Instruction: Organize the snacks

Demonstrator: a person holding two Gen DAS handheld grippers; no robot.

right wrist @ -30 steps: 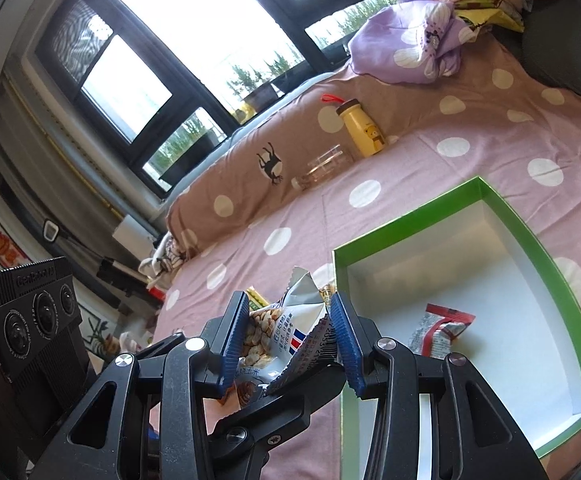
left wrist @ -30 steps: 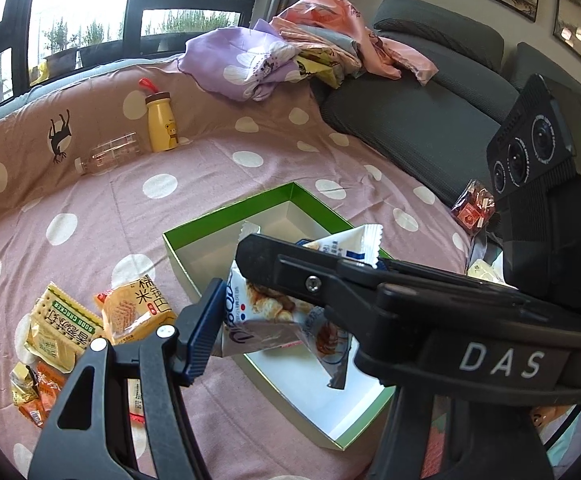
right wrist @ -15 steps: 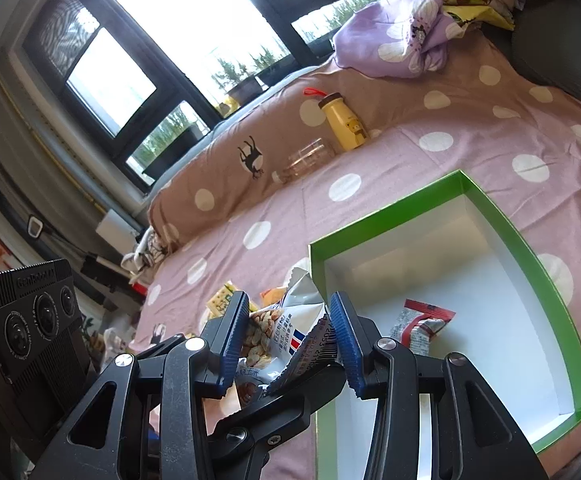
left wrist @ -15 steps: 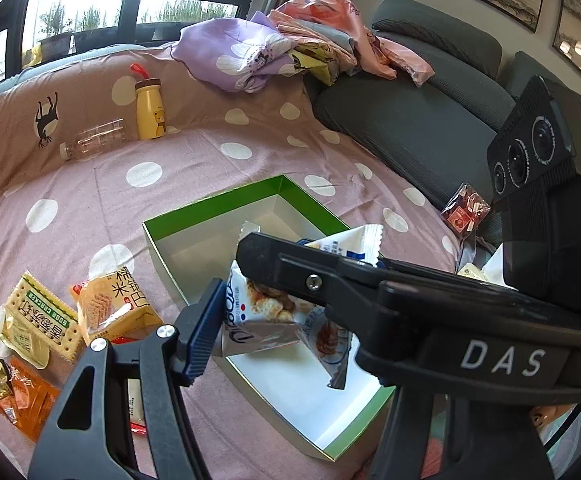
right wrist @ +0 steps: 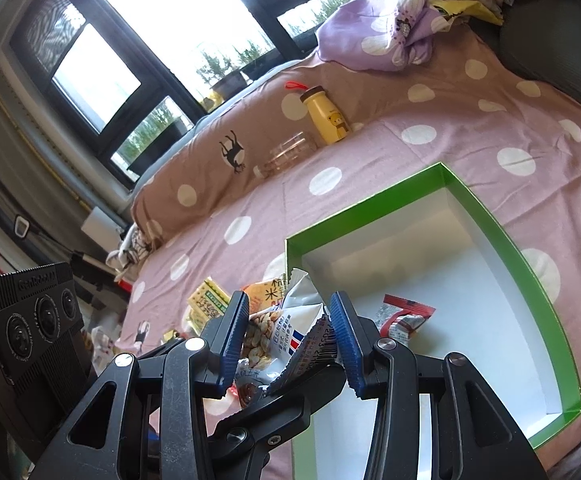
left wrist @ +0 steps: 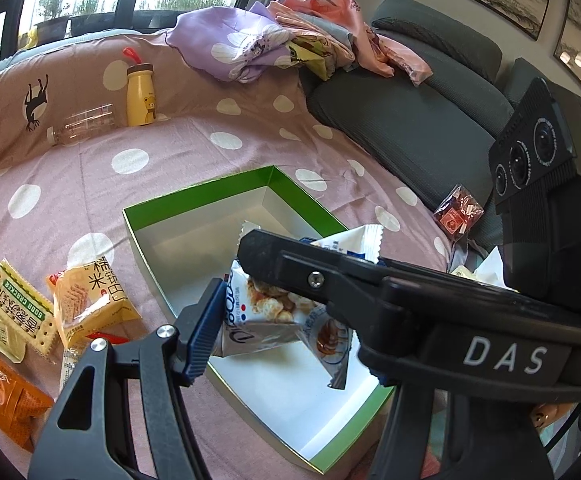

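A white snack bag [left wrist: 258,312] printed with nuts hangs over the green-rimmed white box [left wrist: 194,200]. Both grippers hold it. My left gripper [left wrist: 250,300] presses it between its blue pad and the right gripper's black finger crossing in front. In the right wrist view my right gripper [right wrist: 290,332] has both blue pads closed on the same bag [right wrist: 286,336], over the near left edge of the box [right wrist: 370,200]. A small red and silver packet [right wrist: 404,318] lies inside the box.
Several yellow and orange snack packs [left wrist: 86,300] lie on the pink dotted sheet left of the box. A yellow bottle [left wrist: 140,94] and a clear bottle [left wrist: 82,124] stand at the back. A red packet [left wrist: 458,212] lies by the grey sofa [left wrist: 410,120].
Both grippers, still holding the bag together, have shifted so the box and the loose snacks sit further right and lower in view. The grip has not changed.
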